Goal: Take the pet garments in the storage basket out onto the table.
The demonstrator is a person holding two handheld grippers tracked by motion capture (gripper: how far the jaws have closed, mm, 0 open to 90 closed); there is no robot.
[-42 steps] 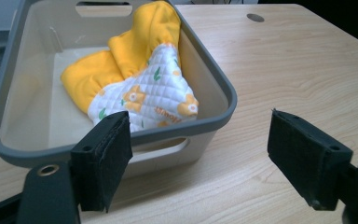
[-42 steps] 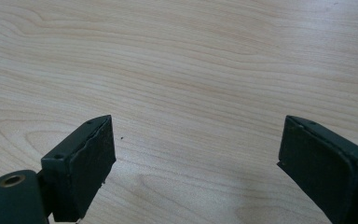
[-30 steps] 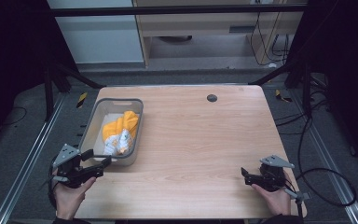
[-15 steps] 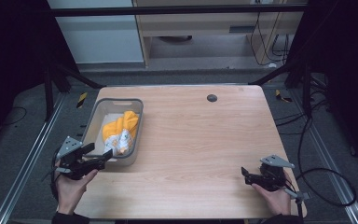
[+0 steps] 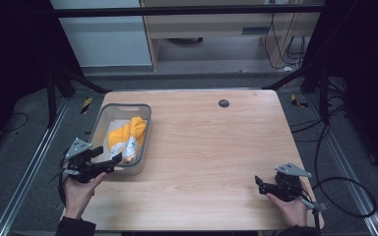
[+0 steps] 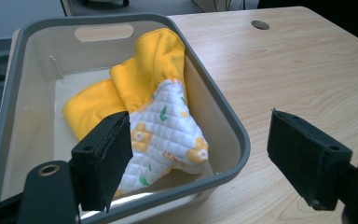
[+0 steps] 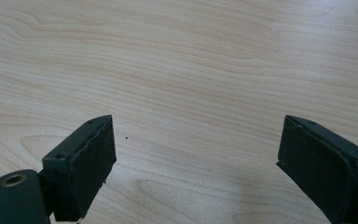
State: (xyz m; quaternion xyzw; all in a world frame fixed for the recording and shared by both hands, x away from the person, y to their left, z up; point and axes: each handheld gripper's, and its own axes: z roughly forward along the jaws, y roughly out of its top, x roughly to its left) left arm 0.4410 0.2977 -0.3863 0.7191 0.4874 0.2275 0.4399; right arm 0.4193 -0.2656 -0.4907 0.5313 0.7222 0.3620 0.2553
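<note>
Left gripper jaws apart, straddling bin rim; yellow cloth inside.

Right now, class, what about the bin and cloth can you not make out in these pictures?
- Bin floor under the cloth: covered, left gripper view.
- Cloth's lower edge: behind the bin's near rim and the left claw.
- Cloth print: too small, high view.

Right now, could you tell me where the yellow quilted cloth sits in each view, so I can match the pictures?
High view: the yellow quilted cloth lies in the grey bin, left of centre, just ahead of the left gripper.
Left gripper view: centre-left, inside the bin, beyond the open jaws.
Right gripper view: bare wooden table; no cloth.
Shared landmark: the table's dark round hole.
</note>
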